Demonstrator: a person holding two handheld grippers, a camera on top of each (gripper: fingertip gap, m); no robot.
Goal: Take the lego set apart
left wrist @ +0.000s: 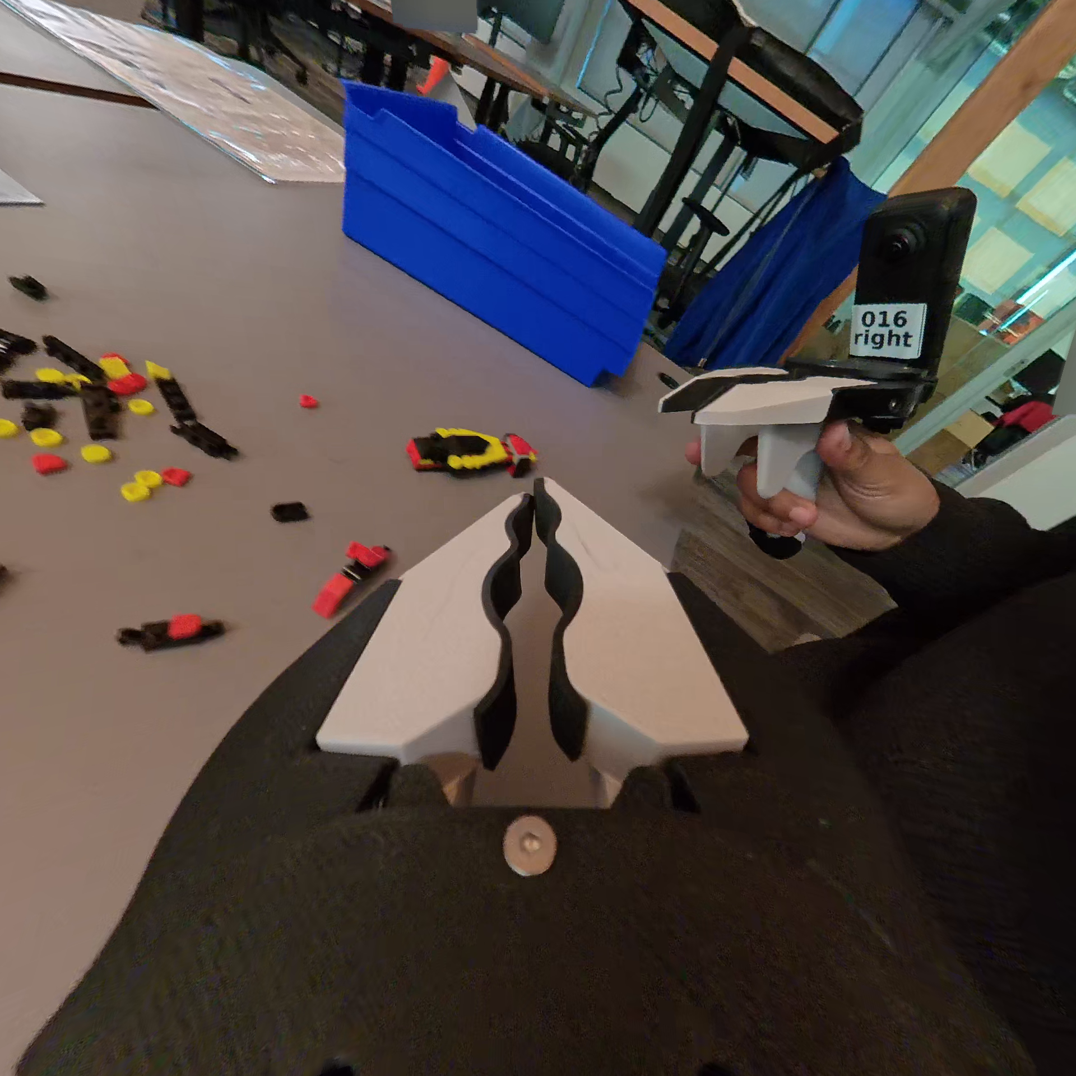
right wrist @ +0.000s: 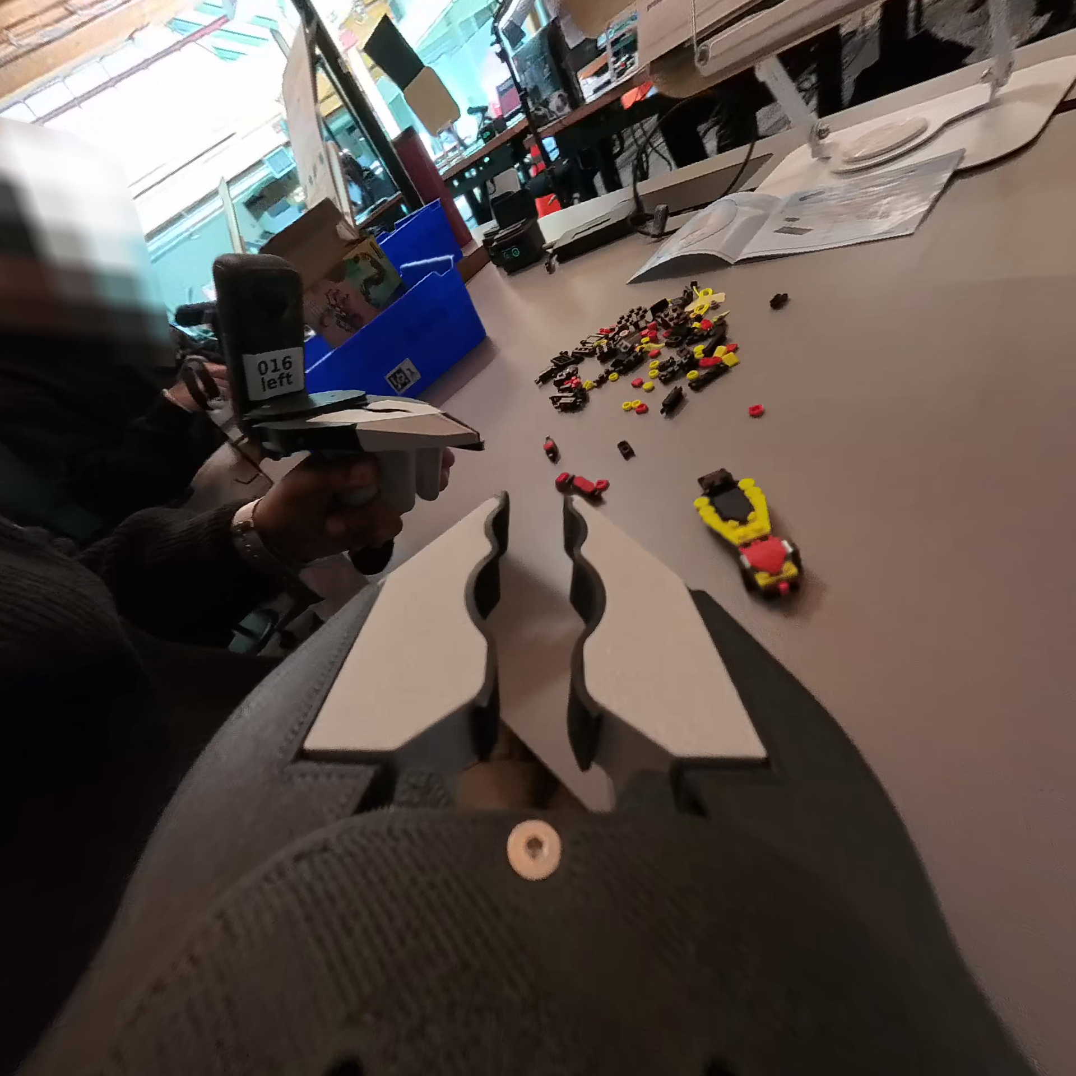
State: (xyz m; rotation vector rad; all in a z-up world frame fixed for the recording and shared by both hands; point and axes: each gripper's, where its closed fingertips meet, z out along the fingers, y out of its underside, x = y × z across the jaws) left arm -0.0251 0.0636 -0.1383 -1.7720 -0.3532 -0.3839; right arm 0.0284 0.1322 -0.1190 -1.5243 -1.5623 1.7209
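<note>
A part-built lego set, yellow, black and red, lies on the grey table just beyond my left gripper. That gripper is shut and empty, held above the table. In the right wrist view the set lies ahead and to the right of my right gripper, which is open and empty. Each gripper shows in the other's view, the right one at the table's near edge and the left one to the left. A spread of loose black, yellow and red pieces lies farther off.
A blue bin stands at the table's edge. Small stray pieces lie near the set: a red and black bit and a black bit. An open booklet lies at the far side. Tip to tip, the grippers are about 10 cm apart.
</note>
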